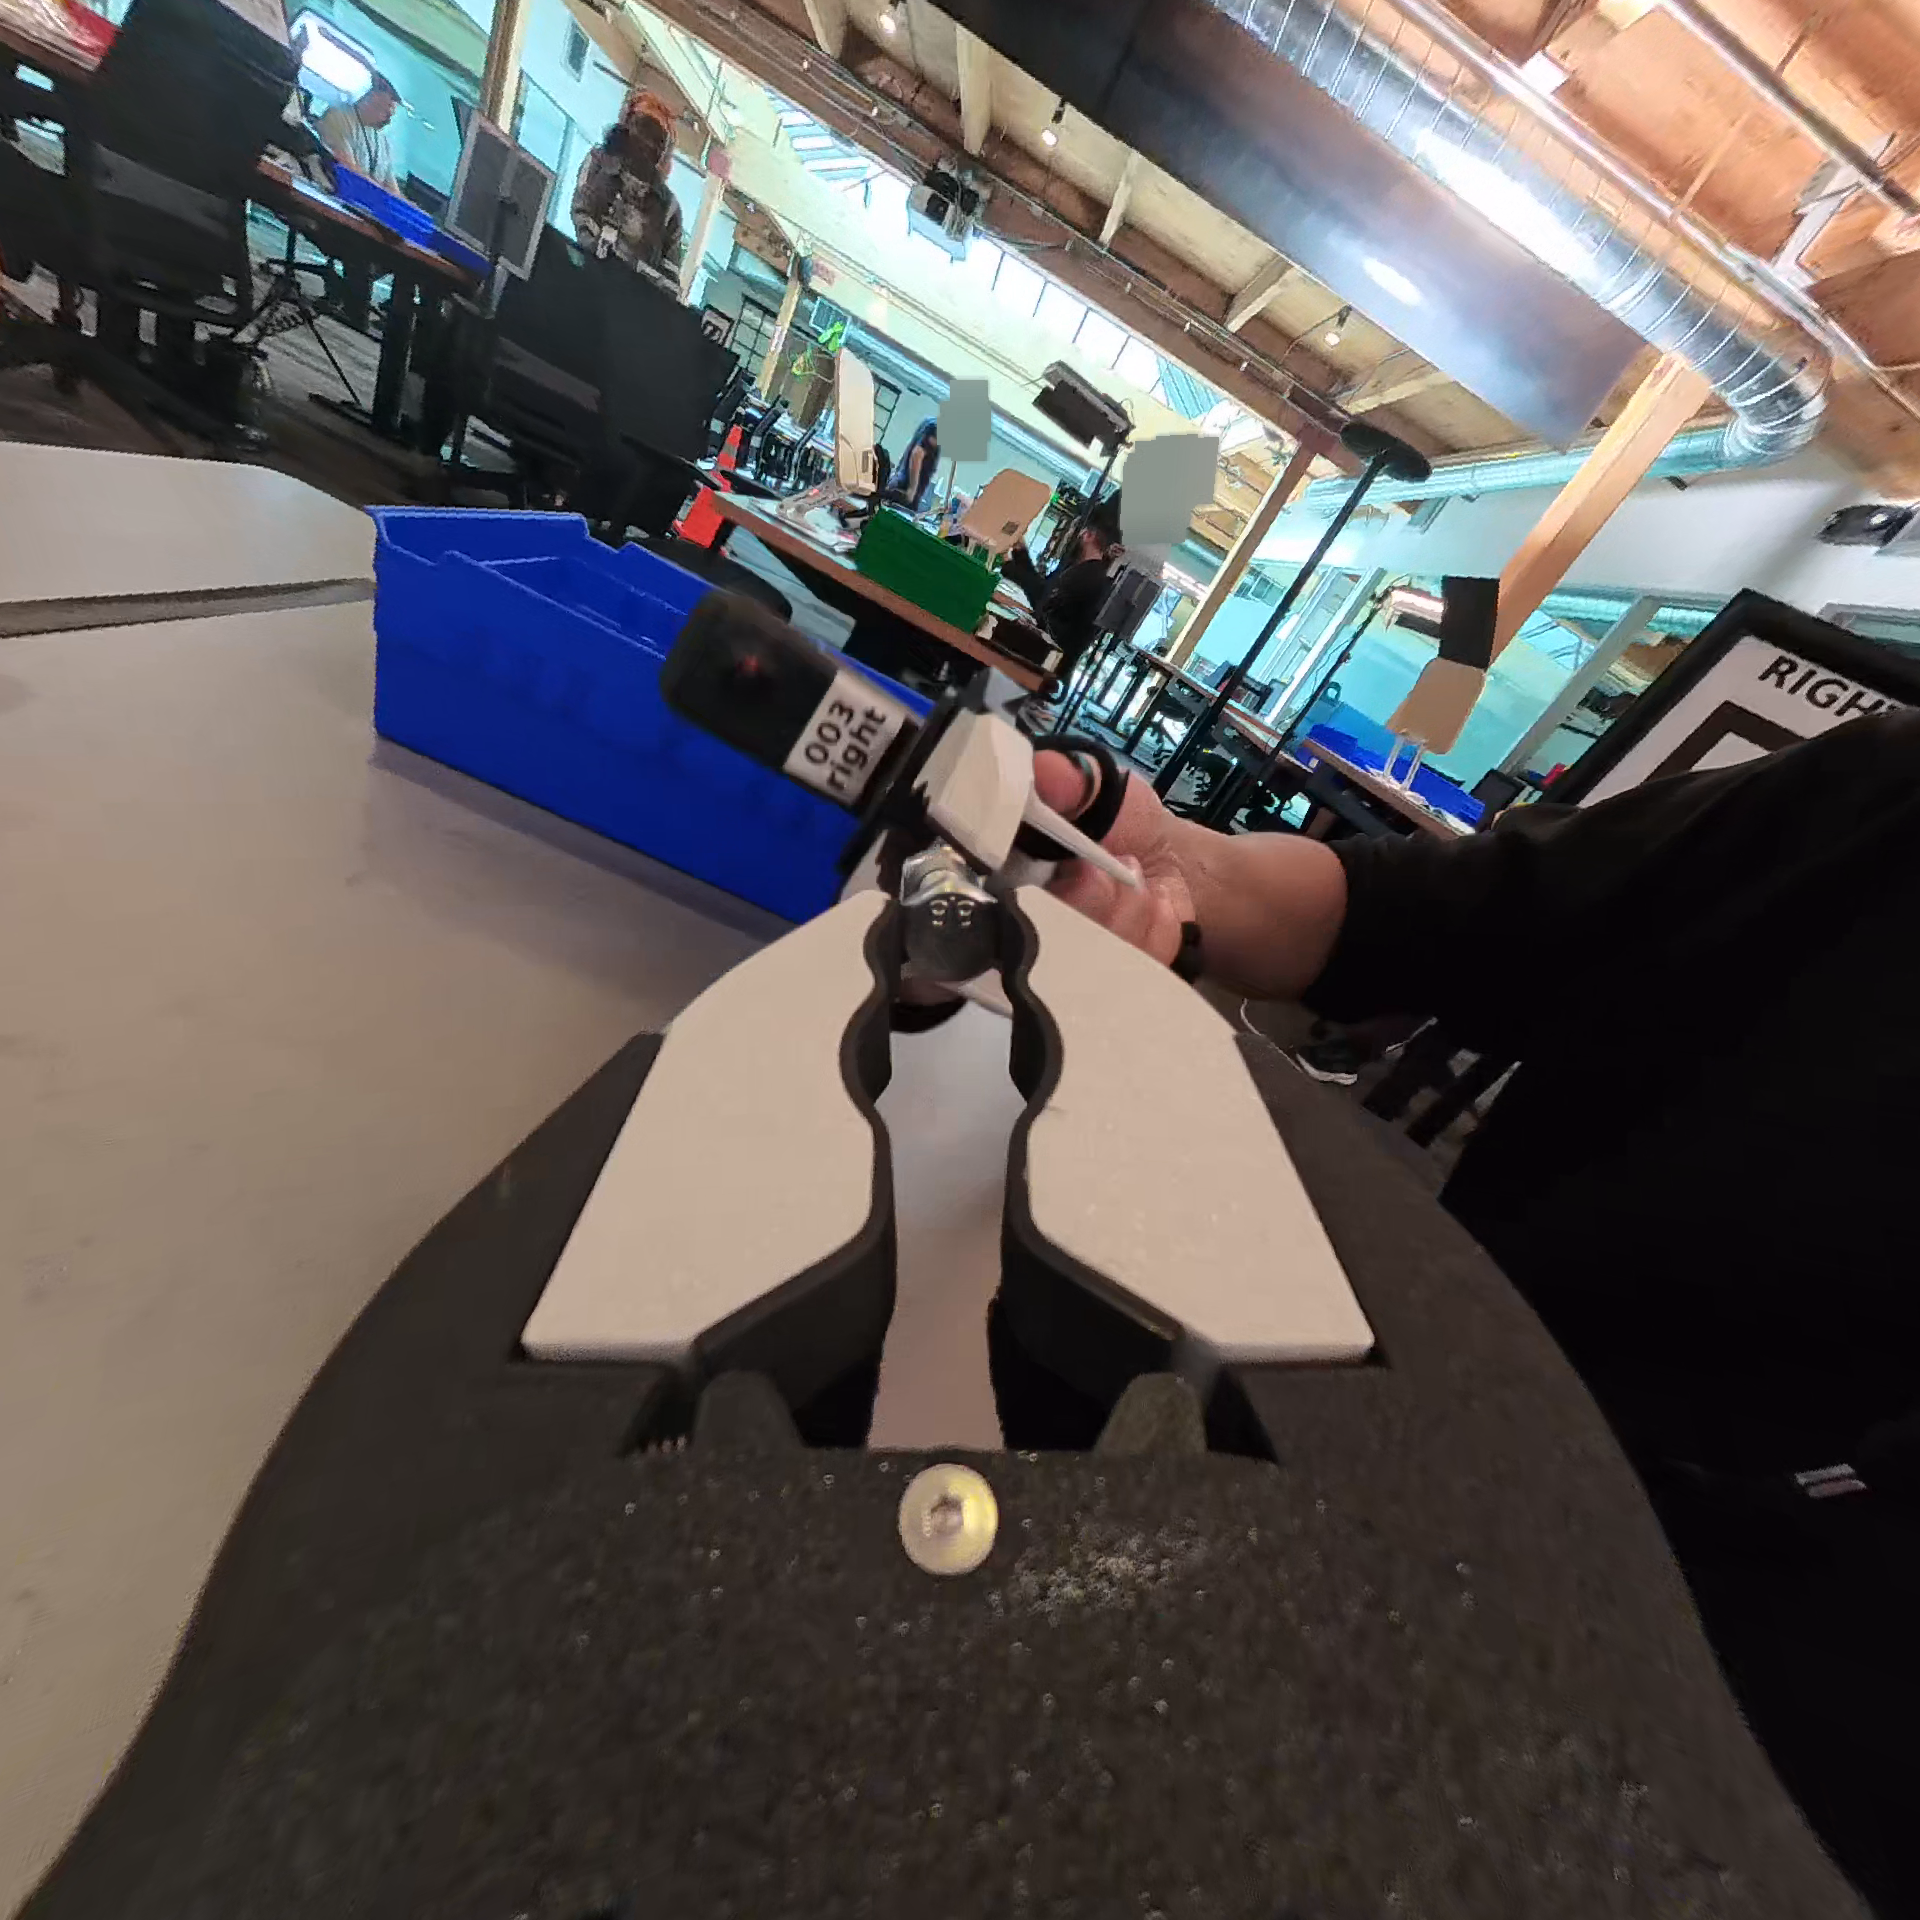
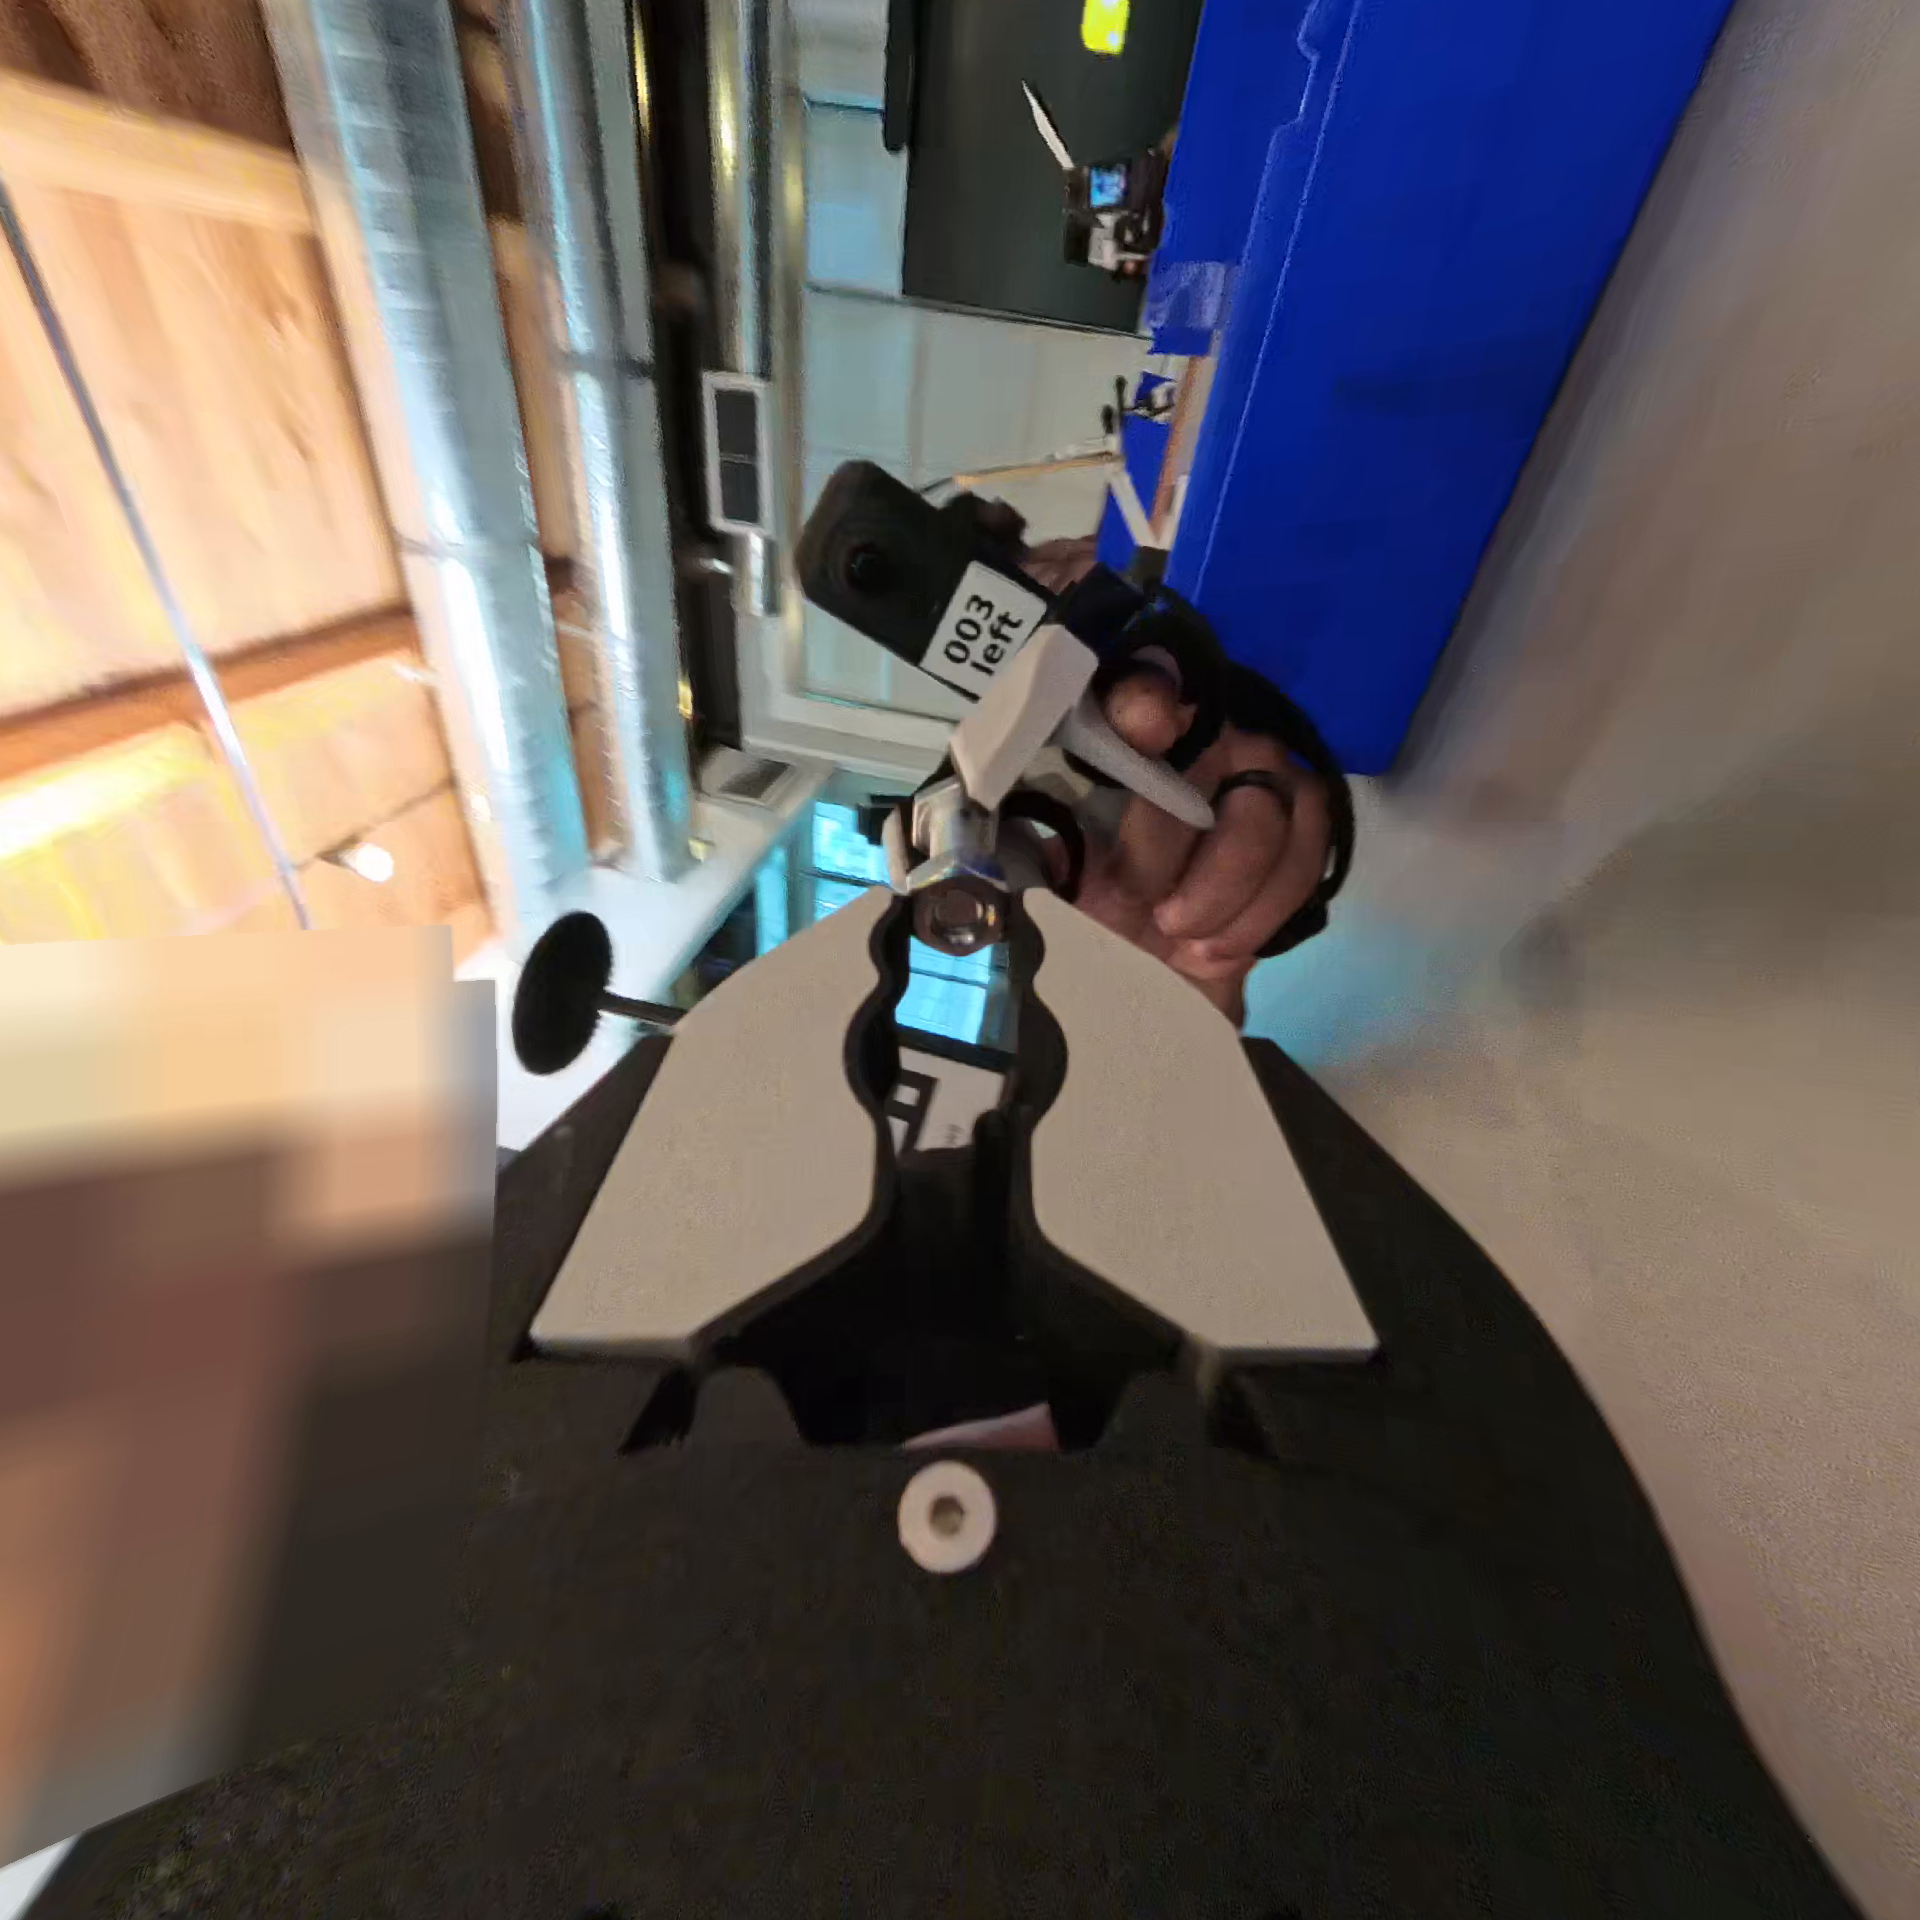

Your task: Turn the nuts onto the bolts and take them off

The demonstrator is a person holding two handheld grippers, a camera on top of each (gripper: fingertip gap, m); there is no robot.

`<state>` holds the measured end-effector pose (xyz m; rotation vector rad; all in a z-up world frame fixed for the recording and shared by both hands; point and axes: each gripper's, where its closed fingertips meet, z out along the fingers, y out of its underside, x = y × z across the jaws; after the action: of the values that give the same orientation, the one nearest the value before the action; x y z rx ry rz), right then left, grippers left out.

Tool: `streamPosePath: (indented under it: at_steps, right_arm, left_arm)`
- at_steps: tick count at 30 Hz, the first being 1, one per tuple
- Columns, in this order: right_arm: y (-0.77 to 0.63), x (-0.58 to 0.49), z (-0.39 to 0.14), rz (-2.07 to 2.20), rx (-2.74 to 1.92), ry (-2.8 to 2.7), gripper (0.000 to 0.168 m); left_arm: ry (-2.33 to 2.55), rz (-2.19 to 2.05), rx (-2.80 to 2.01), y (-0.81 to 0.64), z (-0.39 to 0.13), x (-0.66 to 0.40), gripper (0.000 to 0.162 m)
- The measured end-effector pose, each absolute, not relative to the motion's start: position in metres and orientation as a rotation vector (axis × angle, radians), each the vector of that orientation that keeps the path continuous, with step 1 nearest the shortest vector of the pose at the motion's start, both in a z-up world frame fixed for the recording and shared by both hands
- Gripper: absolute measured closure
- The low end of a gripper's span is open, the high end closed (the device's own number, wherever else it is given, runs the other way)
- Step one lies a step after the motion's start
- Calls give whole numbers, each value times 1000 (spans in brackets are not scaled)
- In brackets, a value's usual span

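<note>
In the left wrist view the left tool (image 1: 948,940) fills the near ground, its two pale fingers (image 1: 748,1122) drawn close and pinching the head end of a silver bolt (image 1: 940,914) at their tips, at about 12 o'clock from the screw in the tool's black body. Just past those tips, touching the same piece of hardware from the far side, the right tool (image 1: 951,831) comes in from 1 o'clock, carried by a hand (image 1: 1195,883) in a black sleeve; its camera housing with a white sticker sits toward 11 o'clock. In the right wrist view, which is rolled sideways, the right tool (image 2: 956,925) has its fingers (image 2: 1143,1143) pressed in on a hexagonal nut (image 2: 958,920) sitting on the bolt (image 2: 951,831), again at 12 o'clock. Directly beyond, the left tool (image 2: 951,842) meets the bolt, held by the other hand (image 2: 1216,831) at 1 o'clock. The hardware is held in the air between the two tools, above the pale grey bench (image 1: 208,987). Farther off on the bench, toward 11 o'clock in the left view, stands a blue bin (image 1: 540,686); whether anything lies in it cannot be told. Beyond it are other desks with seated people and a timber ceiling with a silver duct (image 1: 1558,239).
</note>
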<state>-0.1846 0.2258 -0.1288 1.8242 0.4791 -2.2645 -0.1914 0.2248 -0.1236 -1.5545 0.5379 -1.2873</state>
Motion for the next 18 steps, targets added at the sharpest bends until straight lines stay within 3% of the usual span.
streamPosePath:
  at_steps: [2, 5, 8, 11, 13, 18]
  right_arm:
    - [224, -185, -129, -2319, 1845, 536, 151]
    - [224, -184, -129, -2391, 2019, 974, 121]
    - [233, -184, -138, -2238, 2329, 1767, 111]
    - [238, -180, -133, -1876, 2360, 2715, 117]
    - [235, -180, -124, -1708, 2276, 3093, 130]
    - [229, -184, -130, -1579, 2172, 3204, 149]
  left_arm:
    - [522, -1329, -1544, 225, -122, -192, 145]
    - [501, -1360, -1533, 225, -122, -193, 145]
    - [474, -1422, -1509, 225, -119, -195, 145]
    - [461, -1483, -1491, 223, -118, -196, 145]
    - [457, -1497, -1490, 223, -119, -196, 145]
    - [454, -1526, -1484, 222, -119, -193, 145]
